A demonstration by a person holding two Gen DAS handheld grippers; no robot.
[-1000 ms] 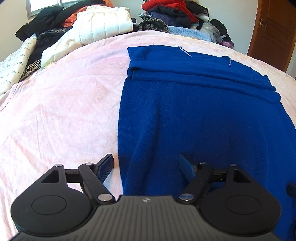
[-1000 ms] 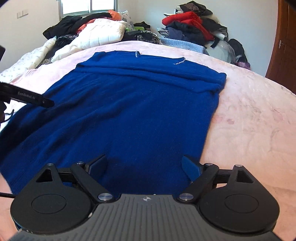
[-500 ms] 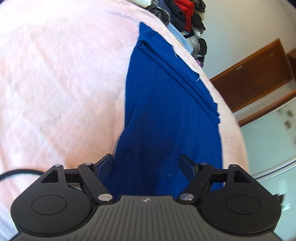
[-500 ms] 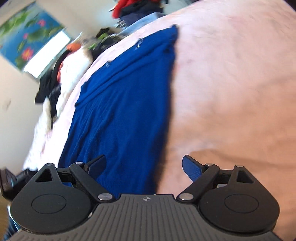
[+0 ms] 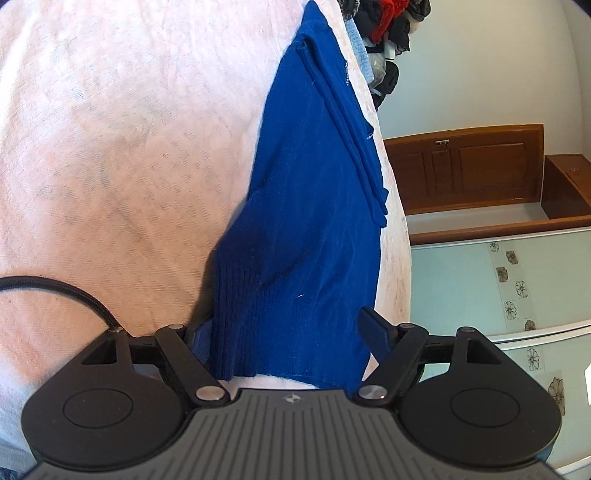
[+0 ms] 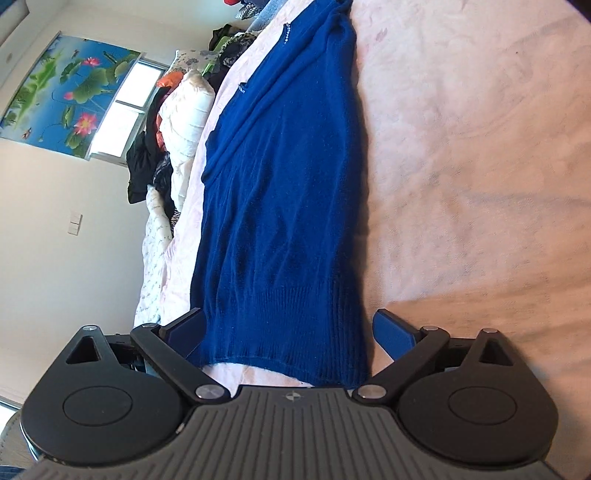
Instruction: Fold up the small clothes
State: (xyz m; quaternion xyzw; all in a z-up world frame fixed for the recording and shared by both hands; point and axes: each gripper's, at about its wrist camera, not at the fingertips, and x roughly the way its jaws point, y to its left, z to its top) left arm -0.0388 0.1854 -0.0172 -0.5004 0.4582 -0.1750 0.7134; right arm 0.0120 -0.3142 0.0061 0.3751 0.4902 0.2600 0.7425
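A blue knit sweater [image 5: 310, 206] lies flat on a pink bedcover [image 5: 110, 147], sleeves folded across near the far end. Its ribbed hem is nearest both cameras. My left gripper [image 5: 288, 328] is open, rolled sideways, with its jaws on either side of the hem's left corner. My right gripper [image 6: 291, 328] is open, also rolled sideways, with its jaws on either side of the hem's right corner; the sweater [image 6: 288, 184] fills the middle of the right wrist view. Neither gripper holds the cloth.
A pile of clothes [image 5: 388, 22] sits at the bed's far end, with a white puffy jacket [image 6: 184, 110] and dark garments beside it. A wooden door [image 5: 461, 166] and a cabinet lie past the bed's right side. A black cable [image 5: 55, 288] crosses the bedcover.
Both grippers have rolled sideways and dropped to the sweater's hem, one at each corner. The hem's left corner is slightly lifted and wrinkled. Both jaws stayed open.
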